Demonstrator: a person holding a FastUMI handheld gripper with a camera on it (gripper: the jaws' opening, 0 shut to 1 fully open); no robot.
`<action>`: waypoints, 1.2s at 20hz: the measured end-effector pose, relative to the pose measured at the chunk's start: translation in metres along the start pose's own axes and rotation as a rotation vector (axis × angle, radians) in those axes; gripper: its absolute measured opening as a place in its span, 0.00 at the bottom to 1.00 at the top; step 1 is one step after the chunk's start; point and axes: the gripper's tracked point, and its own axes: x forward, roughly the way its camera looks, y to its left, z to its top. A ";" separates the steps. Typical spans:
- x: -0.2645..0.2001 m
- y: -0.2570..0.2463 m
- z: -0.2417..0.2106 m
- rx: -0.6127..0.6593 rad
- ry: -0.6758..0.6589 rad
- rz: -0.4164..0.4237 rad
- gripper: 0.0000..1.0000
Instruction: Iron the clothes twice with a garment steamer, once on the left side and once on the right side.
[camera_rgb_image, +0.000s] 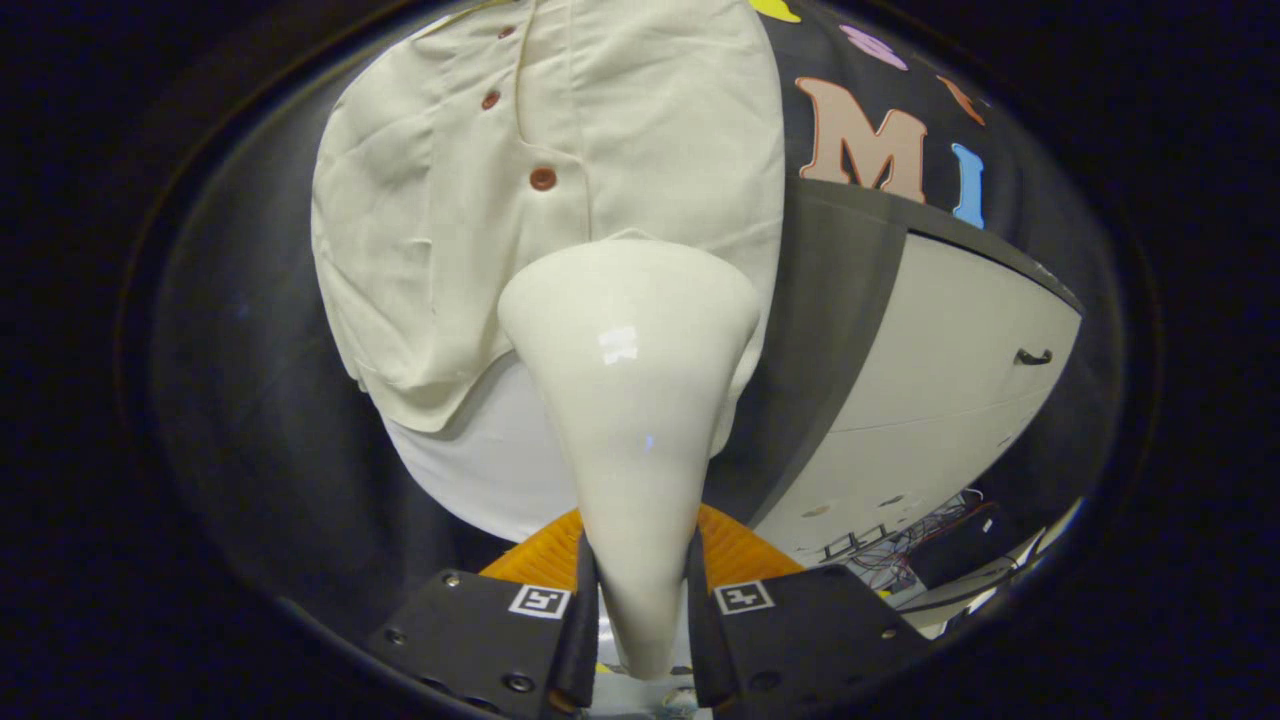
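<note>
I had the gripper (640, 600) clamped on the steamer (630, 400), both fingers (578, 620) pressing its narrow white neck from either side. The wide head flared out ahead of the fingers and lay against the lower front of the cream shirt (480, 200), which hung beyond them with its row of brown buttons (542, 179) just above the head. A white garment (490, 470) showed under the shirt's hem. A white cabinet (950, 380) stood off to the fingers' right.

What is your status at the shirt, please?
Tongs shut on steamer. Steamer head up against the shirt, right of the buttons. Nothing in the way.
</note>
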 end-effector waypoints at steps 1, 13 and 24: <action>-0.009 0.002 0.002 0.007 -0.009 -0.006 0.38; -0.136 0.020 0.059 0.067 -0.176 -0.055 0.38; -0.285 0.000 0.110 0.153 -0.379 -0.085 0.37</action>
